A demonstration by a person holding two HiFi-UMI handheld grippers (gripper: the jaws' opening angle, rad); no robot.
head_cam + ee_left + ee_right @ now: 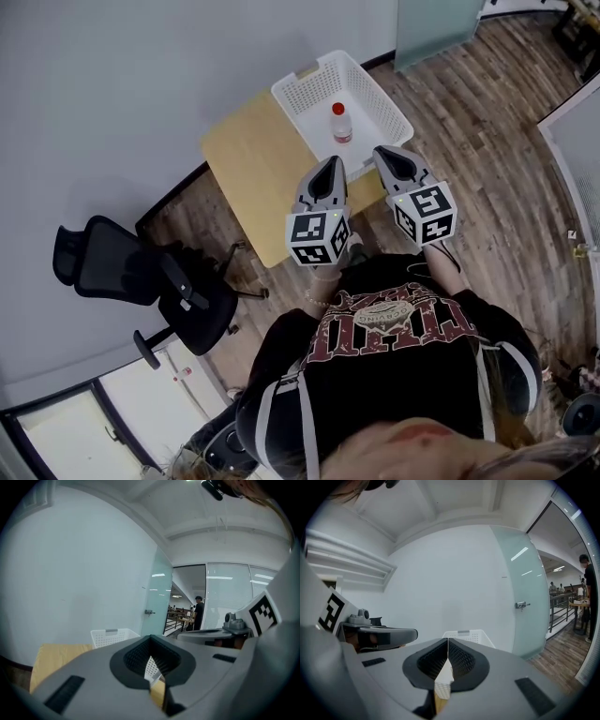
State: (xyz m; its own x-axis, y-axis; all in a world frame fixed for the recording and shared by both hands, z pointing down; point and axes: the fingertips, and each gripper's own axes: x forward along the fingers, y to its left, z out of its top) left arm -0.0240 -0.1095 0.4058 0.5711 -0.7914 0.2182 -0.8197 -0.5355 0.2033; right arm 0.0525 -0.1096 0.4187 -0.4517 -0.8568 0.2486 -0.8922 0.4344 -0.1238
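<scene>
Left gripper (328, 164) jaws pressed together, empty; right gripper (384, 152) likewise (both near basket (302, 77)).

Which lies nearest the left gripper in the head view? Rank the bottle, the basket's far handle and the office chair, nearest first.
1. Bottle: just ahead of the left gripper, standing in the white basket.
2. Basket's far handle: on the rim beyond the bottle.
3. Office chair: on the floor, well off to the left.
</scene>
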